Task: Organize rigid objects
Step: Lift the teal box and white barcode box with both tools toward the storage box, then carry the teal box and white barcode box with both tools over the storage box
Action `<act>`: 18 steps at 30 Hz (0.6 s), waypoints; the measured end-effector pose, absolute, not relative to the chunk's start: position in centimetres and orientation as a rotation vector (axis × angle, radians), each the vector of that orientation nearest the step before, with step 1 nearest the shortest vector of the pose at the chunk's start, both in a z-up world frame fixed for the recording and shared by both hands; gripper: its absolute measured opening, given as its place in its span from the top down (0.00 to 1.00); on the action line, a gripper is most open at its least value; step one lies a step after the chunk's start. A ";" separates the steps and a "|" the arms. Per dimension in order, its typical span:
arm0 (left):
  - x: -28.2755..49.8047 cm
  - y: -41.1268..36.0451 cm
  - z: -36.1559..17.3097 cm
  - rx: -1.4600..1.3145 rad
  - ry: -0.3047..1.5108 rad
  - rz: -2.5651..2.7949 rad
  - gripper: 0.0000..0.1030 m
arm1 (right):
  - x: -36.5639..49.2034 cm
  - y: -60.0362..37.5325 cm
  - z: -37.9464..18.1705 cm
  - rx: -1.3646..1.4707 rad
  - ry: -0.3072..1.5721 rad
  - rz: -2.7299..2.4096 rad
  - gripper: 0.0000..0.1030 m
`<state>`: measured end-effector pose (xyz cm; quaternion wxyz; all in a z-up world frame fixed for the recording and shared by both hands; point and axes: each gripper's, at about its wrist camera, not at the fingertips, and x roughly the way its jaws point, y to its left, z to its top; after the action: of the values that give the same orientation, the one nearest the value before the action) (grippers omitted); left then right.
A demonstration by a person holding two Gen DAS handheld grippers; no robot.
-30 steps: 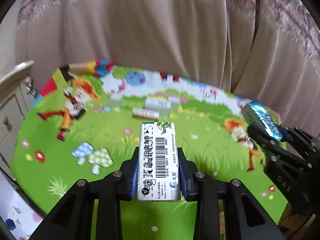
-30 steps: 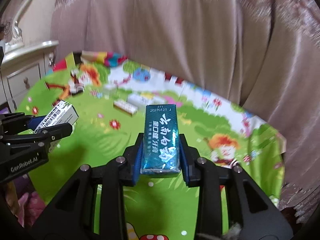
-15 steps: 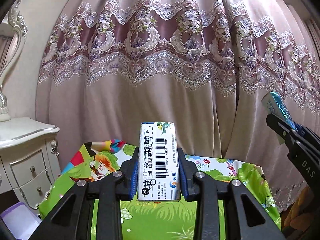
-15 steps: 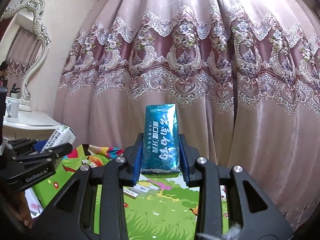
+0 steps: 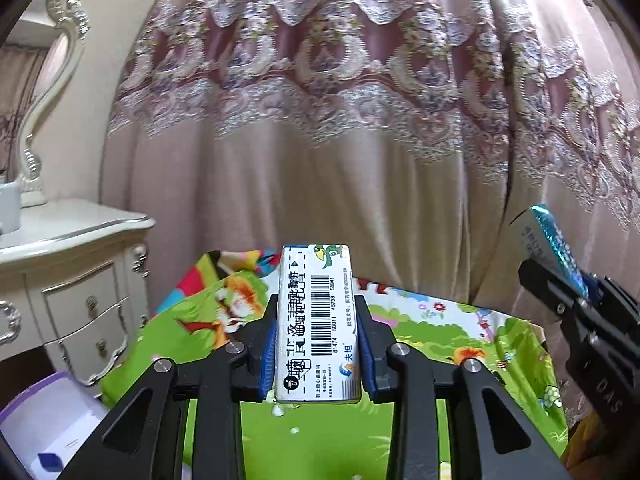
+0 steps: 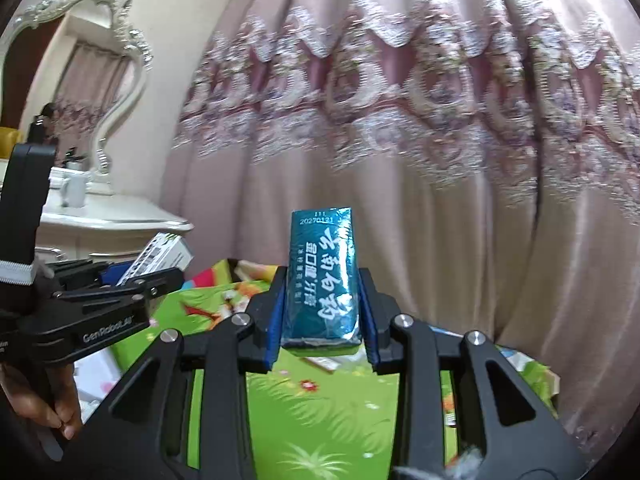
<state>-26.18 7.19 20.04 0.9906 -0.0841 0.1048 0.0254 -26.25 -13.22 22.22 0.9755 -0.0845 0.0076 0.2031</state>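
While the white box [image 5: 318,324] with its barcode sat clamped lengthwise between the blue pads of the left claw [image 5: 318,336], the teal box [image 6: 322,280] was pinched the same way in the right claw [image 6: 323,312]. Both boxes were held up in the air above the counter [image 5: 312,436], which wore a bright green cartoon mat. Each claw was narrow, its pads pressing the long sides of its box, and each box stuck out forward past the fingertips. From the left camera, the right claw and its teal box showed at the right edge; from the right camera, the left claw and its white box showed at the left, with a hand [image 6: 44,400] gripping the handle below. A small white packet [image 6: 326,362] lay on the mat under the teal box. Behind the counter hung a pink curtain [image 5: 340,152] with lace trim. A cream dresser [image 5: 68,276] stood to the left, carrying a mirror [image 6: 80,68] and a white cup [image 6: 74,190].
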 end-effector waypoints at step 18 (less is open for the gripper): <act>-31.3 17.2 15.4 -0.294 0.335 0.289 0.67 | -28.3 -1.5 20.1 -0.318 0.109 0.792 0.64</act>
<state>-31.32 17.25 15.39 0.9649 -0.1452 0.1655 0.1430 -28.28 -1.45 20.06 0.9089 -0.1543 0.0528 0.3837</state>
